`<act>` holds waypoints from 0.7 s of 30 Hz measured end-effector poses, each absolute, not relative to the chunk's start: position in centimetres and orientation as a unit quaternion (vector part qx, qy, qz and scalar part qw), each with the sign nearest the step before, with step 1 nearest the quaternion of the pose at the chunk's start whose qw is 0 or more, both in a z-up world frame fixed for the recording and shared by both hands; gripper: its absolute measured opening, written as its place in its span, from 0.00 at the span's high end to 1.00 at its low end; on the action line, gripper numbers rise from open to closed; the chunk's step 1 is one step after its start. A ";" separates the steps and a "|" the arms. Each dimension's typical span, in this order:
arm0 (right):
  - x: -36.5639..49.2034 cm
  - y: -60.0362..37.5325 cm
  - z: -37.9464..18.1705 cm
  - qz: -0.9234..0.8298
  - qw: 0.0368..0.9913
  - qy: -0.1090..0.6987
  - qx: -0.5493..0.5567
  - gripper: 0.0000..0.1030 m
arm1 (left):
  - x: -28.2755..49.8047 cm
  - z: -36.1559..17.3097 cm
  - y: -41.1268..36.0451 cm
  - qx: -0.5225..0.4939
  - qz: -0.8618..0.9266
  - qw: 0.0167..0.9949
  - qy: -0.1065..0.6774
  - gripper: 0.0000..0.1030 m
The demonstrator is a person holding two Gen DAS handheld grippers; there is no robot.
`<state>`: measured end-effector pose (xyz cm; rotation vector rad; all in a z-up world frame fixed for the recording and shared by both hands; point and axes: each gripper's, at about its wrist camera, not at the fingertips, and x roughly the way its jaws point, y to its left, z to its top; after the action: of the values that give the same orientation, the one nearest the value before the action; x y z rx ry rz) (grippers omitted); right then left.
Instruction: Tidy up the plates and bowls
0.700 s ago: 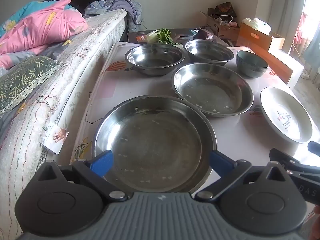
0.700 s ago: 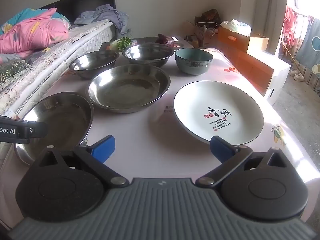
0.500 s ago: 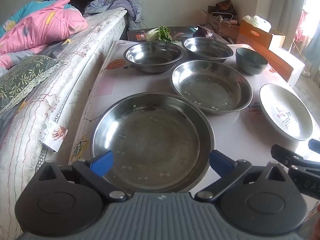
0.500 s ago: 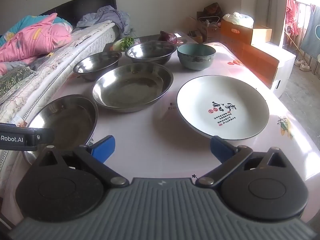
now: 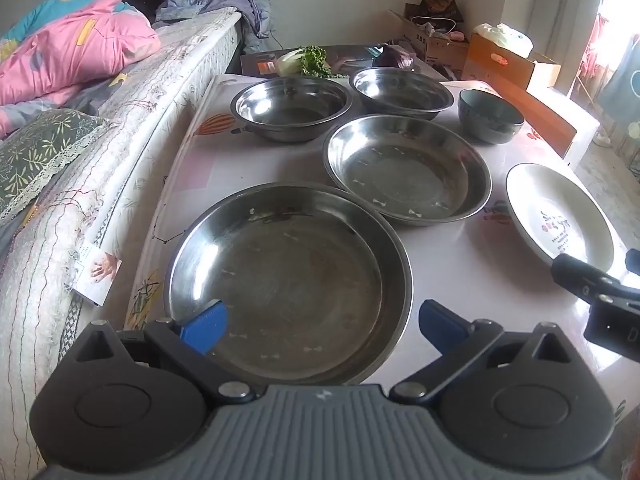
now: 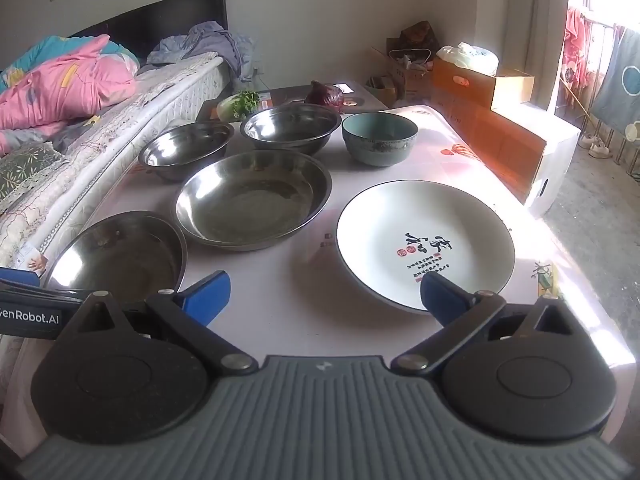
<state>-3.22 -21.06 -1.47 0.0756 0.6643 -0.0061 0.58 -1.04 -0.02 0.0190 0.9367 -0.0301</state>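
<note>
1. Left gripper (image 5: 320, 326) is hanging tilted steeply down, jaws spread fully wide, nothing between the blue pads (image 5: 204, 326).
2. Right gripper (image 6: 326, 294) is angling down less steeply, jaws also at full spread, nothing gripped.
3. In left wrist view, right gripper is showing at far right edge, just beside the left one, apart.
4. In right wrist view, left gripper's side is poking in at left edge.

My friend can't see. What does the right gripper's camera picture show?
The open right gripper hovers above a table's near edge, by a white plate with writing. Behind it are two steel plates, two steel bowls and a green bowl, and a bed runs along the left.
</note>
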 end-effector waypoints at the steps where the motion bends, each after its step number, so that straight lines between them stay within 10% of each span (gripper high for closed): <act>1: -3.1 -21.1 -1.5 -0.003 0.945 0.326 0.037 0.01 | 0.7 -0.1 -1.1 0.010 -0.016 0.892 0.452 0.00; 21: -1.4 -20.8 -1.8 -0.010 0.935 0.352 0.041 0.01 | 2.4 -0.8 -0.2 0.001 -0.024 0.883 0.469 0.00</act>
<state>-1.44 -20.79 -1.85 0.0836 0.7187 -0.0196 2.43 -0.23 -0.84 0.0031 0.9761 -0.0490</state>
